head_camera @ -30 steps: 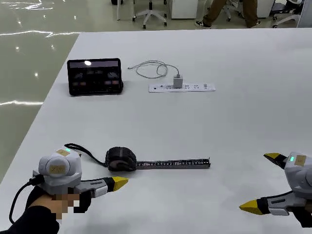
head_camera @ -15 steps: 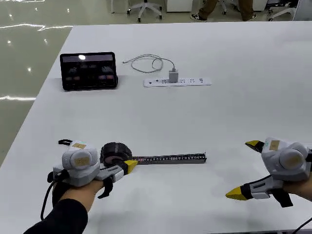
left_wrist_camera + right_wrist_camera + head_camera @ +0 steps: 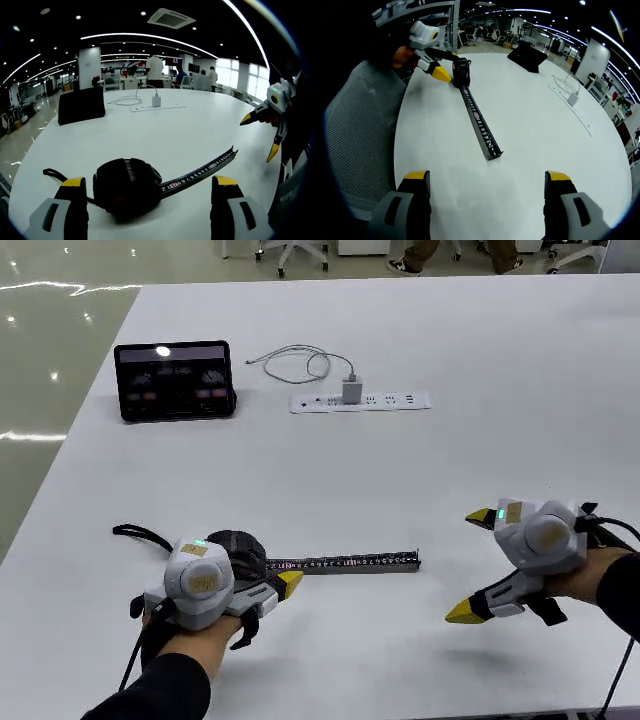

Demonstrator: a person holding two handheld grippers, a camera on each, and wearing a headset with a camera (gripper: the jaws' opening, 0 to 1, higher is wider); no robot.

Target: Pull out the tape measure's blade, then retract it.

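A black tape measure [image 3: 240, 548] lies on the white table with its blade [image 3: 350, 563] drawn out to the right, flat on the surface. My left gripper [image 3: 262, 562] is open, and the case [image 3: 127, 185] sits between its two yellow-tipped jaws without being pinched. The blade [image 3: 200, 172] runs off to the right past the right jaw. My right gripper [image 3: 470, 563] is open a little right of the blade's end, holding nothing. In the right gripper view the blade's hook end [image 3: 494, 154] lies just ahead of the open right gripper [image 3: 487, 176], with the case [image 3: 462, 70] at the far end.
A dark tablet [image 3: 175, 380] stands at the back left. A white power strip [image 3: 360, 400] with a charger and coiled cable [image 3: 300, 365] lies behind the tape. The tape's black wrist strap [image 3: 140, 533] trails left. The table's left edge [image 3: 60, 470] is close.
My left gripper has moved forward from in front of the case until its jaws straddle it. My right gripper has come up and inward toward the blade's end. The tape has not shifted.
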